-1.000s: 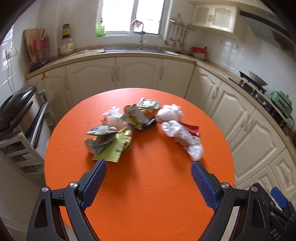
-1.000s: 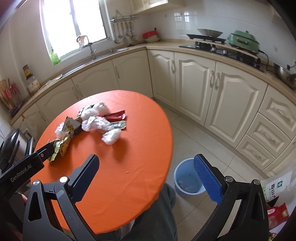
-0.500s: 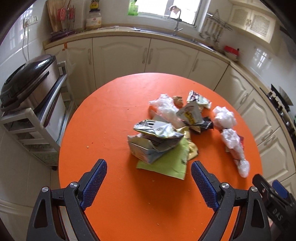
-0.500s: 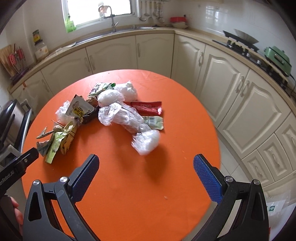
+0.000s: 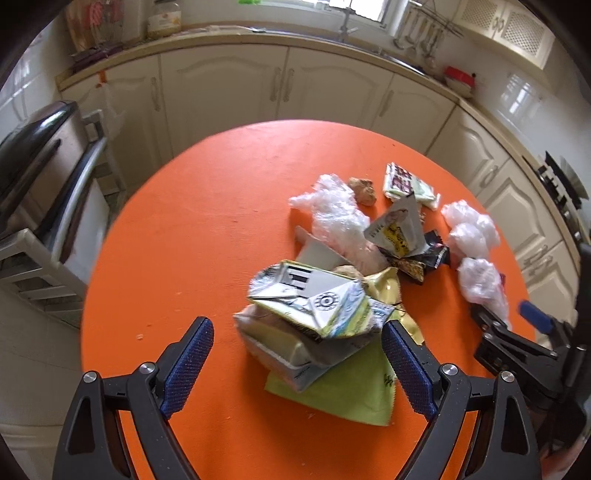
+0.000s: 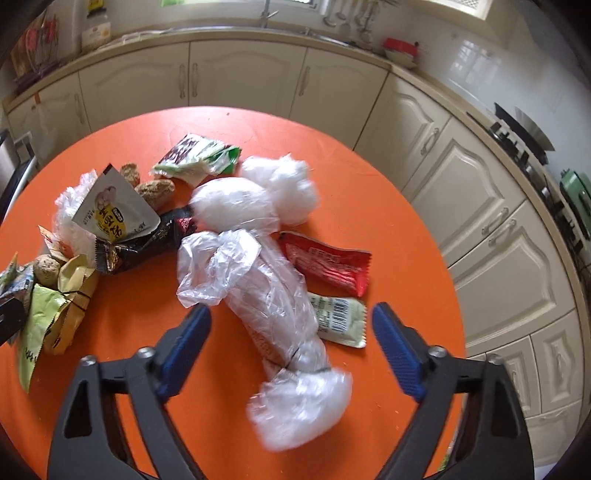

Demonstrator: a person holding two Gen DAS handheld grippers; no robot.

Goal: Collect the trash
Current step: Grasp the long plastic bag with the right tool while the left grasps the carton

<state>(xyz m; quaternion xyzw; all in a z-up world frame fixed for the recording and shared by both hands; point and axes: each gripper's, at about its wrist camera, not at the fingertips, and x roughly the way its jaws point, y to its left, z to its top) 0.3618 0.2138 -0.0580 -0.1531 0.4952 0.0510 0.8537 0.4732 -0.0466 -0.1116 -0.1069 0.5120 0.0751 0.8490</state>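
left claw (image 5: 297, 363) wide open, nearer crushed carton (image 5: 314, 306) | right claw (image 6: 291, 350) wide open, now straddling plastic bag (image 6: 266, 291)

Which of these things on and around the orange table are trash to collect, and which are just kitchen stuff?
Trash to collect:
crushed carton
green wrapper
long plastic bag
red packet
barcode sachet

Just lying about:
red bowl
jar
hanging utensils

Cream cabinets (image 5: 221, 85), red bowl (image 6: 400, 48), stove (image 6: 517, 136).
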